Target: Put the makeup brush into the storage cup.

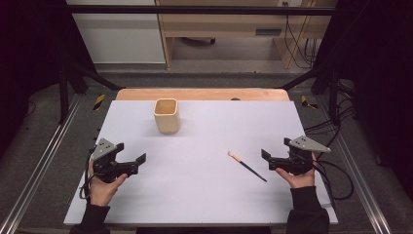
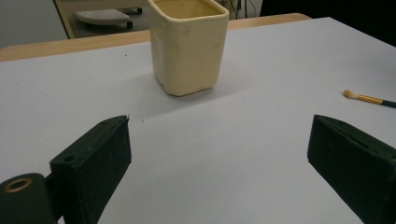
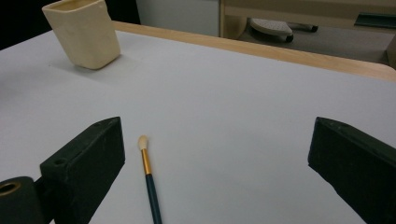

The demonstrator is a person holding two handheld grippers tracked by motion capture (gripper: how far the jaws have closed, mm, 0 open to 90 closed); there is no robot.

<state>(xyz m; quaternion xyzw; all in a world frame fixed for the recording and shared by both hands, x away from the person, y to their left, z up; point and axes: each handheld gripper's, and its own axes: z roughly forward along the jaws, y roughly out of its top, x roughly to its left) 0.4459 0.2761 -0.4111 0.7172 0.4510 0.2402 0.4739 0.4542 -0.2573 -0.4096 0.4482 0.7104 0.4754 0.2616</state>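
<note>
A cream square cup (image 1: 166,115) stands upright at the back of the white table top (image 1: 195,195), left of centre. A thin brush (image 1: 247,166) with a dark handle, gold ferrule and pale tip lies flat at the right. My left gripper (image 1: 138,164) hovers open at the table's left edge, holding nothing. In the left gripper view the cup (image 2: 188,44) stands ahead between the wide-apart jaws, and the brush (image 2: 369,98) lies far right. My right gripper (image 1: 268,160) is open just right of the brush's handle end. In the right gripper view the brush (image 3: 149,177) lies beside the left jaw.
A wooden table edge (image 1: 202,94) runs along the back of the white sheet. Black frame bars (image 1: 63,92) and cables (image 1: 336,180) flank the table. Behind it is wooden furniture (image 1: 234,29) on a grey floor.
</note>
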